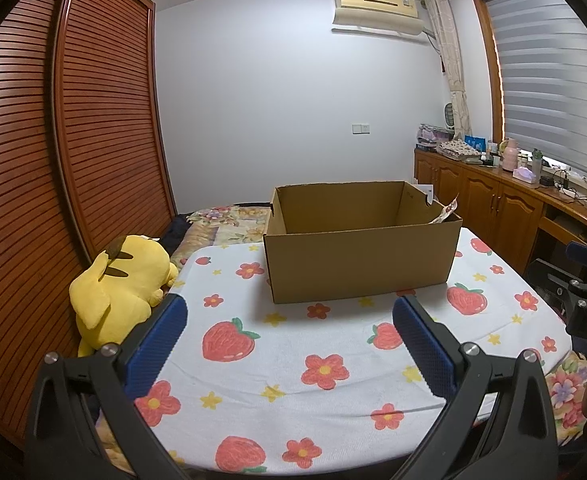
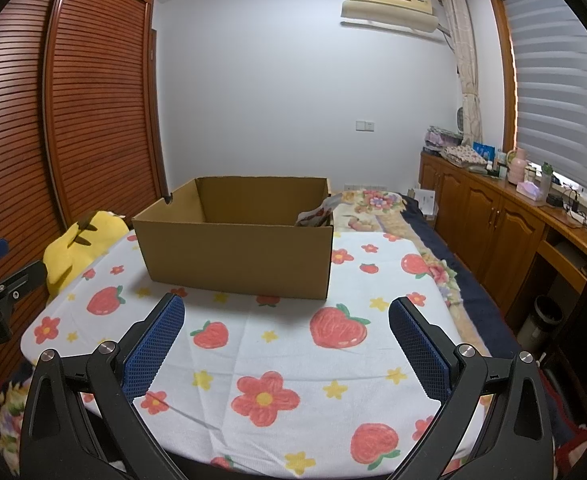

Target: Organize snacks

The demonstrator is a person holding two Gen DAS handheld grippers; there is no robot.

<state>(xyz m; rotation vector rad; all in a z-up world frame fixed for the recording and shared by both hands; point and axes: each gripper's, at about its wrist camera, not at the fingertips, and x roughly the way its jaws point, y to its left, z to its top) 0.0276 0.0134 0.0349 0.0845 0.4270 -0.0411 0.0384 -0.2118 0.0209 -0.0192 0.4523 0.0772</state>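
An open brown cardboard box [image 1: 359, 258] stands on a white cloth printed with strawberries and flowers [image 1: 293, 360]. A snack packet [image 1: 447, 211] pokes up at the box's right inner corner; it also shows in the right wrist view [image 2: 317, 216]. My left gripper [image 1: 289, 312] is open and empty, held above the cloth in front of the box. My right gripper [image 2: 287, 312] is open and empty too, in front of the box [image 2: 237, 256]. The box's floor is hidden.
A yellow plush toy [image 1: 121, 284] lies left of the cloth against the slatted wardrobe [image 1: 53, 160]. Wooden cabinets [image 2: 505, 216] with bottles and clutter run along the right wall. A bin [image 2: 543, 320] stands beside the bed. The other gripper shows at the right edge [image 1: 585, 292].
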